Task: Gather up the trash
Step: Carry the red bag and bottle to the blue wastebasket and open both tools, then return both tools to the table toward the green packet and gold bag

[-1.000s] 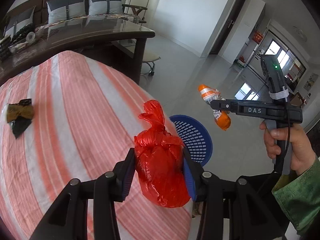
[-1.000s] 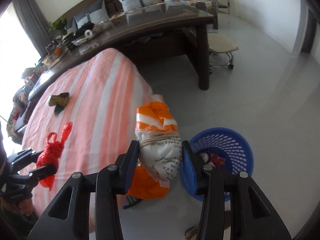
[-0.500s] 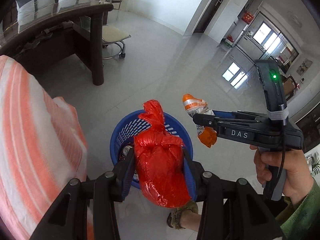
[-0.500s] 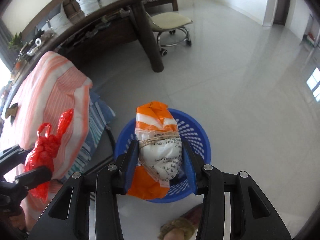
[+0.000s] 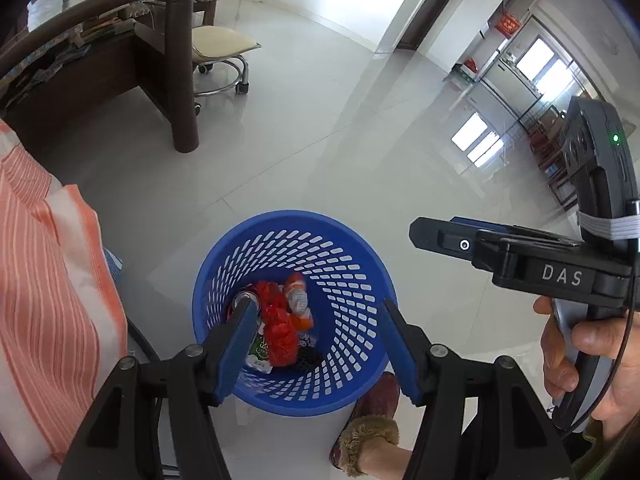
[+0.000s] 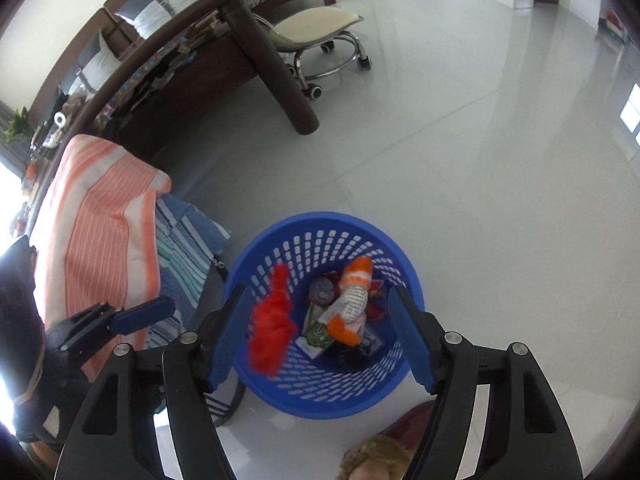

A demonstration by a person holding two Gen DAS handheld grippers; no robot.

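A blue perforated basket (image 5: pixel 296 216) stands on the white floor, directly below both grippers. My left gripper (image 5: pixel 316 304) hangs over its mouth. Its jaws are opening and no pad touches anything. The red knotted bag (image 5: pixel 280 332) lies in the basket on other trash, beside the orange-and-white bag (image 5: pixel 298 300). In the right wrist view my right gripper (image 6: pixel 317 290) is also over the basket (image 6: pixel 320 216), with its jaws opening and nothing gripped. Below it the red bag (image 6: pixel 272 328) looks blurred, and the orange-and-white bag (image 6: pixel 352 300) rests inside.
A table under an orange-striped cloth (image 5: pixel 48 280) borders the basket on the left, with blue striped fabric (image 6: pixel 188 240) hanging lower. A dark desk leg (image 5: pixel 182 80) and a wheeled stool (image 5: pixel 220 48) stand beyond. A furry slipper (image 5: pixel 368 432) is beside the basket. Shiny floor stretches to the right.
Both grippers came off the table side and sank over the basket. Each was shut on its bag earlier; now both have opened and the two bags are in the basket.
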